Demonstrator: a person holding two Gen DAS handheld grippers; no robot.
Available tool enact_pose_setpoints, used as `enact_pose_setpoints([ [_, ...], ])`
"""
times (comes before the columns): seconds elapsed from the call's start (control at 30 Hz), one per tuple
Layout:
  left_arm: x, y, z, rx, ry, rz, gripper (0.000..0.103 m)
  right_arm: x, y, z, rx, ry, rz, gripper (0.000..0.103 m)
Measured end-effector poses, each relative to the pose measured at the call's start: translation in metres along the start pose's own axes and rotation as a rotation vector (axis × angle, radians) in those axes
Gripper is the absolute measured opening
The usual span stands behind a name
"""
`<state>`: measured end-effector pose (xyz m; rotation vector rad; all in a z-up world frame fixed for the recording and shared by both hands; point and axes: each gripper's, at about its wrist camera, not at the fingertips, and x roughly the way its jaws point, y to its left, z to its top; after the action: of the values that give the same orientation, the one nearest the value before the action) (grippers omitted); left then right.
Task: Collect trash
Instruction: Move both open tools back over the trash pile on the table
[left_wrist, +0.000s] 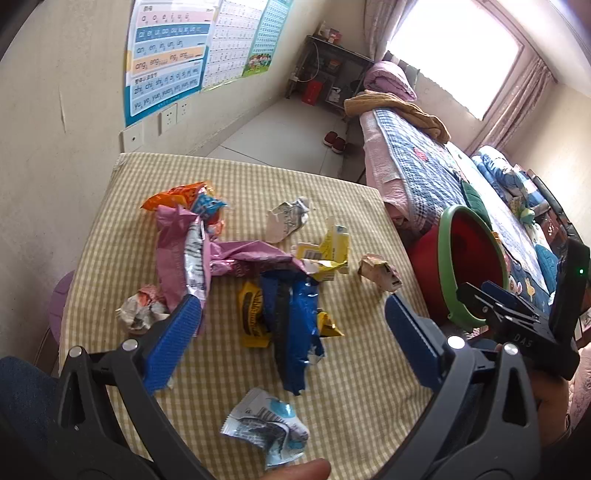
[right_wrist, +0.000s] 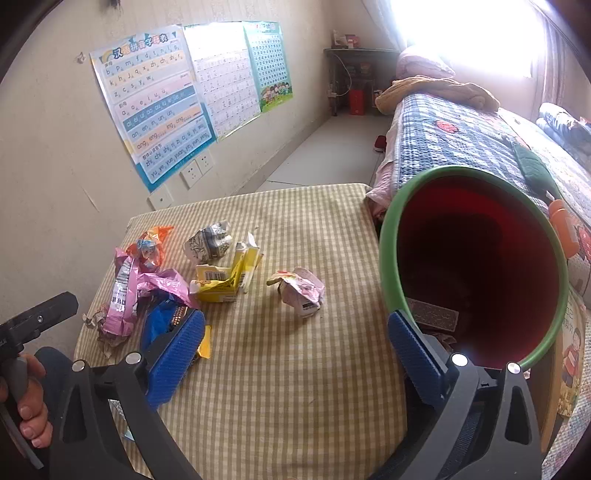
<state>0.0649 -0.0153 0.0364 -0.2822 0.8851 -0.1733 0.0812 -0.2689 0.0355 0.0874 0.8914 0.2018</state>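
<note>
Crumpled wrappers lie scattered over the worktop (left_wrist: 332, 177), which is covered in a yellow checked cloth. A long pink wrapper (left_wrist: 177, 258) sprawls at the left, with an orange packet (left_wrist: 173, 197) at its far end and a blue bag (left_wrist: 295, 325) in front of it. A flattened yellow carton (left_wrist: 328, 254) sits just behind the blue bag, a grey-white paper ball (left_wrist: 288, 221) lies farther back, and a small pinkish ball (left_wrist: 380, 271) sits apart toward the right edge. A silver and blue wrapper (left_wrist: 266, 424) lies nearest the left camera; in the right wrist view it is hidden behind the claw frame. Print on the wrappers is too small to read.

Just beside the worktop's right edge stands a red bin (right_wrist: 480, 258) with a green rim; its inside is dark, and only a flat speckled piece (right_wrist: 432, 317) near the bottom can be made out.

The left claw (left_wrist: 291, 332) hangs over the blue bag with its jaws spread wide, gripping nothing. The right claw (right_wrist: 295, 347) is likewise wide open and empty, over bare cloth between the rubbish and the bin. A hand (right_wrist: 26, 406) on the left claw's handle is cut off by the picture edge.

Behind, a bed (left_wrist: 424, 173) runs along the right, and posters (right_wrist: 155, 103) hang on the wall.
</note>
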Motion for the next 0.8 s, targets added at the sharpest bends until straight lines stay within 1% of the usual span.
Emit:
enact_pose_setpoints([
  [0.13, -0.009, 0.031, -0.009, -0.047, -0.005, 0.036, 0.097, 0.011, 0.018, -0.001, -0.045, 0.024, 0.008, 0.096],
  [0.4, -0.015, 0.079, -0.018, -0.126, 0.004, 0.12, 0.097, 0.028, 0.036, 0.003, -0.072, 0.043, 0.022, 0.096],
  [0.57, -0.007, 0.105, -0.021, -0.182, 0.035, 0.153, 0.097, 0.041, 0.04, 0.008, -0.079, 0.054, 0.022, 0.096],
  [0.8, 0.017, 0.121, -0.026, -0.223, 0.093, 0.169, 0.097, 0.064, 0.033, 0.017, -0.067, 0.074, 0.009, 0.096],
])
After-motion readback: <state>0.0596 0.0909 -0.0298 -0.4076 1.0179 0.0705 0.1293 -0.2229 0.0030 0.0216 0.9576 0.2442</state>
